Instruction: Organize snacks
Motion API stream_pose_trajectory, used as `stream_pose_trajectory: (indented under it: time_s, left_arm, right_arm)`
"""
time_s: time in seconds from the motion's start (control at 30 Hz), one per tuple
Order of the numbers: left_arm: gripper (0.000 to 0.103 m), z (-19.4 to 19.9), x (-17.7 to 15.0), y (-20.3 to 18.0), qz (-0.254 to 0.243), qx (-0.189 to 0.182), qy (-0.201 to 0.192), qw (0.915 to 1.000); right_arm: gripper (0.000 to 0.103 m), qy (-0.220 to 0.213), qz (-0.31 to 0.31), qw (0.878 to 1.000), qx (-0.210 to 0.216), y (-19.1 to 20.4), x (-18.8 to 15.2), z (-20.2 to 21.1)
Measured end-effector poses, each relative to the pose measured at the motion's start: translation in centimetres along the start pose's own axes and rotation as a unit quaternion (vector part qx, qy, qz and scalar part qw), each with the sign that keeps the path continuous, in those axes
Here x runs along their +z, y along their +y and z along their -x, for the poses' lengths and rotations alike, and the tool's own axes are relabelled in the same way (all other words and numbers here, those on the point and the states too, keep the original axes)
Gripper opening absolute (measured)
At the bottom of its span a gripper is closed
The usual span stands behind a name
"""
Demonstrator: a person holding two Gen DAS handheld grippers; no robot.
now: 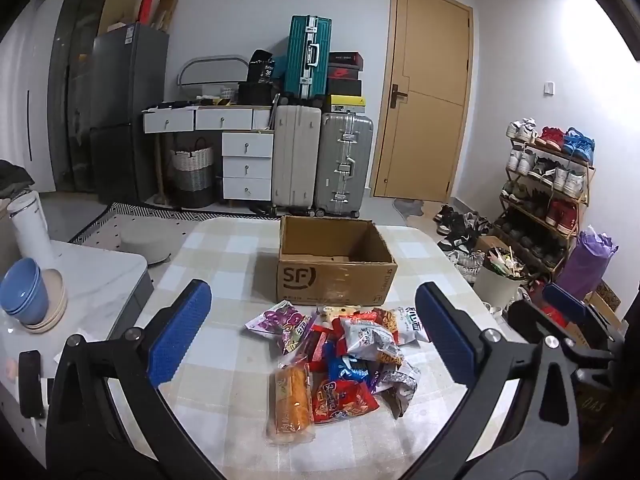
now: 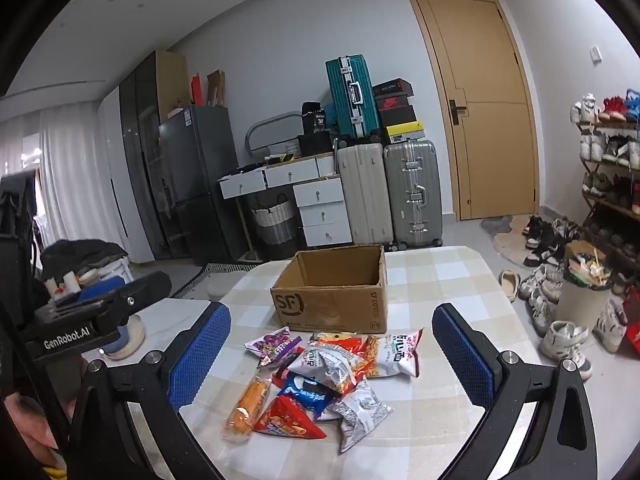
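A pile of snack packets (image 1: 340,356) lies on the checked tablecloth in front of an open, empty SF cardboard box (image 1: 334,264). An orange packet (image 1: 290,404) sits at the pile's near left. My left gripper (image 1: 312,332) is open and empty, held above the near side of the pile. In the right wrist view the same pile (image 2: 324,376) and box (image 2: 336,292) show. My right gripper (image 2: 332,356) is open and empty, also above the pile. The left gripper's body (image 2: 100,308) shows at the left edge there.
Stacked blue and beige bowls (image 1: 32,296) and a white bottle (image 1: 30,224) stand on a marble counter at left. A full bin (image 1: 500,276) and shoe rack (image 1: 548,200) are off the table's right. Suitcases (image 1: 320,160) and drawers stand behind.
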State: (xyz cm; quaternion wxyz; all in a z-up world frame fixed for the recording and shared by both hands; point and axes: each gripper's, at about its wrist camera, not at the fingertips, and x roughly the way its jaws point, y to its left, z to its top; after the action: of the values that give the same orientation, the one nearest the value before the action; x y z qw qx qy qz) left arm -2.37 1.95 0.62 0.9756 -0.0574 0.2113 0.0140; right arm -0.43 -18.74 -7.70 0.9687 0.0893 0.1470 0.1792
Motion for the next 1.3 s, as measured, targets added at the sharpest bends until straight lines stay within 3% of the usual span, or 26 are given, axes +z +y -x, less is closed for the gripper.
stream_pose_trajectory:
  time_s: [0.6,1.3]
  left_arm:
    - [0.102,-1.1,-1.1,1.2,0.004,0.006,0.010,0.9999]
    - [0.102,-0.4,-1.7,2.1,0.007,0.012,0.006,0.9999]
  right_arm:
    - [0.103,0.008,0.015,1.000,-0.012,0.8,-0.3,-0.3]
    - [0.103,0.013,0.020,1.000,0.014,1.3,-1.1,-0.4]
